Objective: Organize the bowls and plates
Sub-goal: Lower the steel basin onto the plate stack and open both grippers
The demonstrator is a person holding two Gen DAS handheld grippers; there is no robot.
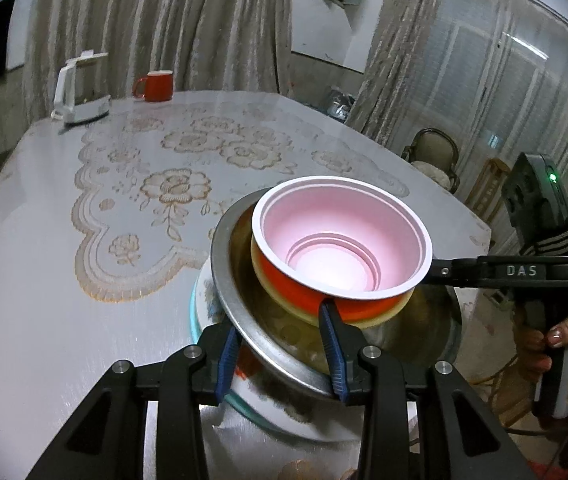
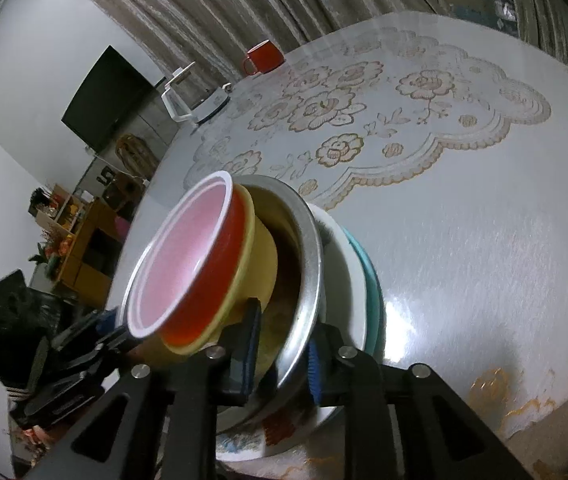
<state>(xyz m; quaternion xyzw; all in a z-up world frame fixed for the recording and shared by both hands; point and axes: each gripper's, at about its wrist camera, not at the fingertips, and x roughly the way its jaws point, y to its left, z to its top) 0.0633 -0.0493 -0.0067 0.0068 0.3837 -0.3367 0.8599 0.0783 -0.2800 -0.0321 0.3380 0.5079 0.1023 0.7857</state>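
2 hand-held grippers (image 1: 280, 354) (image 2: 280, 360), narrow gap, astride steel bowl (image 1: 224, 264).

A large table (image 1: 84, 280) under a glossy white cloth with beige lace flowers filled the room. Behind its far edge hung pale patterned curtains (image 1: 164, 20) against a white wall. Right of the table, a tall window (image 1: 504, 92) stood, with a cushioned chair (image 1: 436, 156) before it. Left of the table, a dark screen (image 2: 104, 96) hung on the wall above wooden shelving (image 2: 80, 240).
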